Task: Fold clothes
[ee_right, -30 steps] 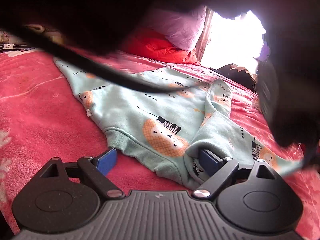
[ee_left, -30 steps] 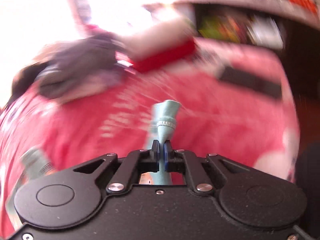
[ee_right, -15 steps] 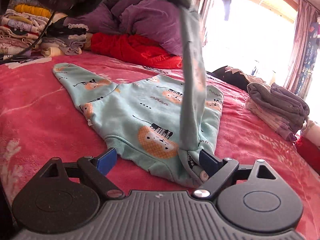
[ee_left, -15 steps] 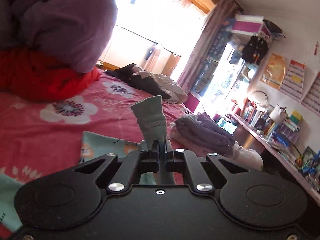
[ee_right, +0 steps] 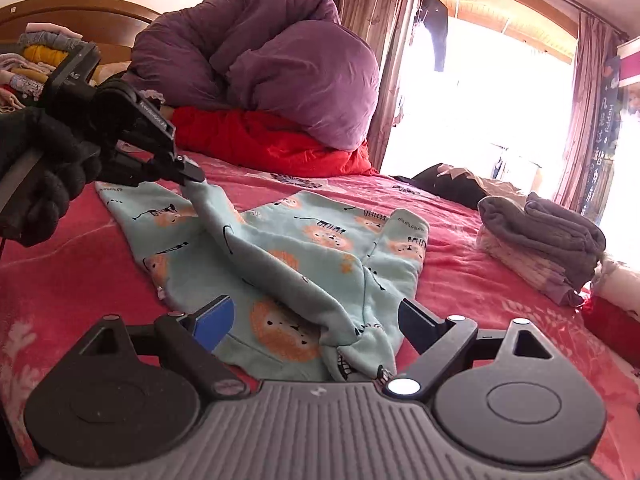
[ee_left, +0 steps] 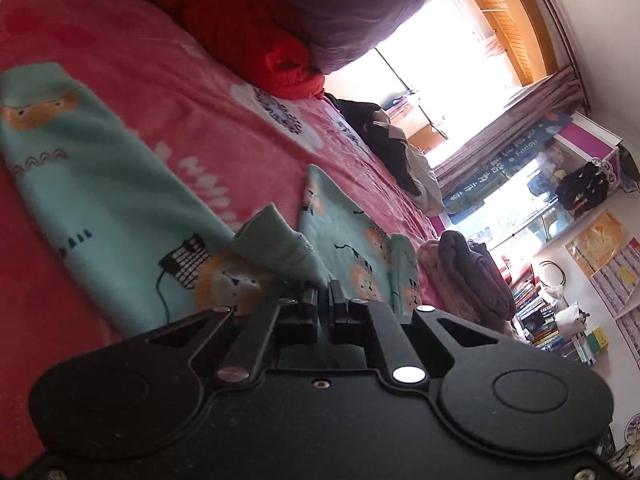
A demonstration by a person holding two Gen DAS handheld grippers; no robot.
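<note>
A: Pyjama top, mint with lions, lies on the pink bedspread; what grips it?

B: The left gripper, jaws pressed together, pinches the sleeve cuff. The right gripper is spread wide over the hem, its pads touching nothing.

A: What has just changed?

B: Half a second ago the sleeve hung high above the top; now it is carried across and lies slanted over the body, so I judge the sleeve fold nearly laid, with only the release left.

A: Do the views differ?

B: The right wrist view shows a gloved hand on the left gripper and the whole sleeve line. The left view, tilted, shows the cuff up close and a bookshelf beyond the folded grey pile
</note>
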